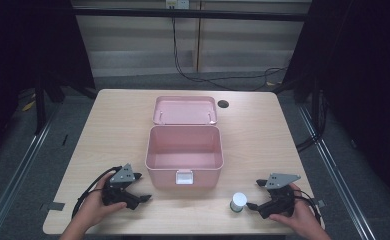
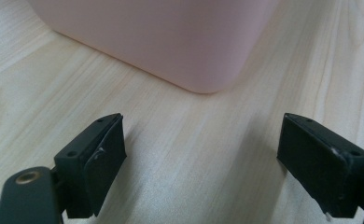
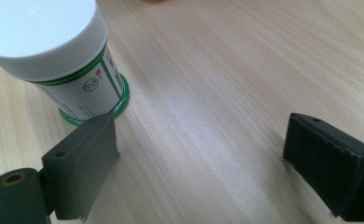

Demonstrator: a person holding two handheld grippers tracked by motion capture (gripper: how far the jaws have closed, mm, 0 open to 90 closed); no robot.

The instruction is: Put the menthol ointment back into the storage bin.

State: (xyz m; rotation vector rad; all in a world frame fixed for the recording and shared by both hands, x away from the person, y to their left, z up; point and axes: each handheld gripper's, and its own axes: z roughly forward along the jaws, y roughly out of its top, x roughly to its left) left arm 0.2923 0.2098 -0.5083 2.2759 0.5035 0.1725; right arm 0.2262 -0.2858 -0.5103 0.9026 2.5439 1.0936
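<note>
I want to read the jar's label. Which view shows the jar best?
The right gripper view: the jar is close, white cap and green-edged label plain. The high view shows it small, by the right gripper.

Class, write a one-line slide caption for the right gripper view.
Open right gripper beside an upright white-capped jar on the wooden table.

Both grippers, left (image 1: 142, 188) and right (image 1: 253, 194), rest low with fingers spread wide.

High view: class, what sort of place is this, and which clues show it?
Probably a lab recording station: a bare wooden table enclosed by dark curtains, loose cables on the floor, and a hand-held gripper beside a jar.
</note>
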